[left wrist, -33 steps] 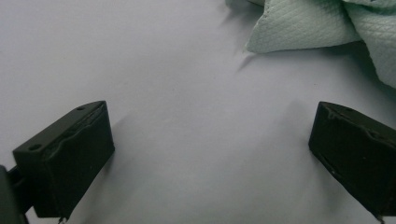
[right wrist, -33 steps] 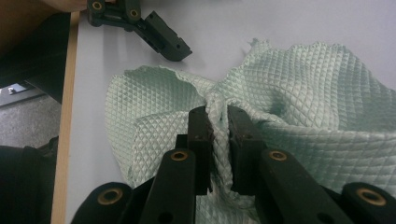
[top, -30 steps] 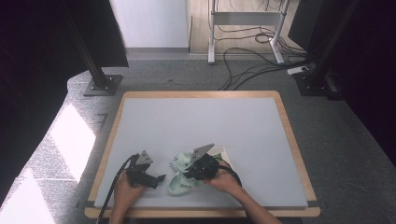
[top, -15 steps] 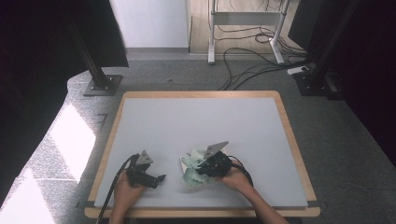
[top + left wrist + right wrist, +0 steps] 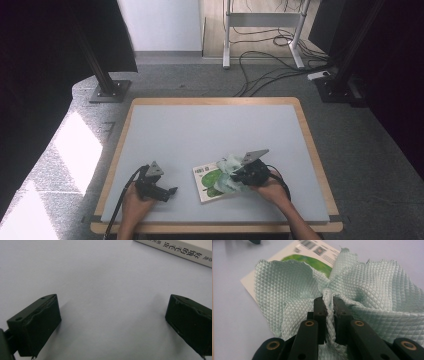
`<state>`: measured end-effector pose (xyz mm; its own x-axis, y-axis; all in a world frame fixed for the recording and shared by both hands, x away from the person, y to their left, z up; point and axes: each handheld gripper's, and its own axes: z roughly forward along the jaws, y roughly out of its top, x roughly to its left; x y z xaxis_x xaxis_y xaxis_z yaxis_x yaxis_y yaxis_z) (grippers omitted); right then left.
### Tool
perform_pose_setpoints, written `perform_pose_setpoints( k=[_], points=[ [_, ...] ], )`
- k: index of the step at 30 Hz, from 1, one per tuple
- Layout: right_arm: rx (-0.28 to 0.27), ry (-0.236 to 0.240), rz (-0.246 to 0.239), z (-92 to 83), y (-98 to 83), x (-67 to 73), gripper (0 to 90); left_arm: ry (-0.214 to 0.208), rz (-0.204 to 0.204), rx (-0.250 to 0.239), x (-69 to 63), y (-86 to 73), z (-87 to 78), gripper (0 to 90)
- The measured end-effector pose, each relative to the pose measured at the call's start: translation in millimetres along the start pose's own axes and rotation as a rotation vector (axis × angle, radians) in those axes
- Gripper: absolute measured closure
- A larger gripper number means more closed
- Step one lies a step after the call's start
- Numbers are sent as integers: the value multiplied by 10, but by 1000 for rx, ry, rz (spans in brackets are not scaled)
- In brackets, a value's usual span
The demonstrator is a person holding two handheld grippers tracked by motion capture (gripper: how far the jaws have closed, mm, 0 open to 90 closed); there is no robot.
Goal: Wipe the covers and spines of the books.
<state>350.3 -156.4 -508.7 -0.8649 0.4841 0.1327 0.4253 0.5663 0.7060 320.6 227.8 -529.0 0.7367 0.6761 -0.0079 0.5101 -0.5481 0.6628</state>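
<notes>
My right gripper (image 5: 329, 302) is pinched tight on a bunched fold of the pale green cloth (image 5: 372, 282), holding it over the right part of the book (image 5: 207, 179), which lies flat on the table (image 5: 200, 125) near its near edge. In the high view the cloth (image 5: 229, 172) drapes across the book's right edge. My left gripper (image 5: 112, 322) sits to the left of the book with jaws wide, nothing between them, low over bare table; the book's spine (image 5: 175, 251) is just past it.

Risks, as I judge them:
- The grip is on a thin fold. A sideways wipe could pull the fold out of the jaws.
- The book isn't held down. Cloth drag could slide or spin it toward the near edge.
- Trailing cloth could catch the cover corner and lift it.

Hard to read:
- The cloth covers the book's right side, so I can't tell whether the cloth presses on the cover or hangs just above it.
- The left gripper view cuts off most of the book.
- The cover text is too small to make out in the high view.
</notes>
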Motion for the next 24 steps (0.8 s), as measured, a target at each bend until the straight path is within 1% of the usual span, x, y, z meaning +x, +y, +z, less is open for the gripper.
perform_pose_setpoints(
  k=[3, 4, 5, 7, 9, 13, 18, 21, 24],
  points=[
    [-3, -12, 13, -48, -45, -37, 813, 0, 0, 0, 0, 0, 0, 0],
    [-6, -24, 30, -107, -101, -74, 813, 0, 0, 0, 0, 0, 0, 0],
    [-8, -28, 33, -124, -119, -85, 812, 0, 0, 0, 0, 0, 0, 0],
    [-10, -34, 38, -145, -142, -95, 813, 0, 0, 0, 0, 0, 0, 0],
    [-11, -46, 46, -202, -200, -94, 810, 0, 0, 0, 0, 0, 0, 0],
    [-11, -52, 50, -260, -262, -63, 805, 0, 0, 0, 0, 0, 0, 0],
    [-9, -40, 52, -306, -318, 5, 801, 0, 0, 0, 1, 0, 0, 0],
    [-10, -43, 42, -305, -326, 44, 799, 0, 0, 0, 0, 0, 0, 0],
    [-7, -31, 32, -283, -308, 84, 799, -1, -1, 0, 1, 0, 0, 0]
  ],
)
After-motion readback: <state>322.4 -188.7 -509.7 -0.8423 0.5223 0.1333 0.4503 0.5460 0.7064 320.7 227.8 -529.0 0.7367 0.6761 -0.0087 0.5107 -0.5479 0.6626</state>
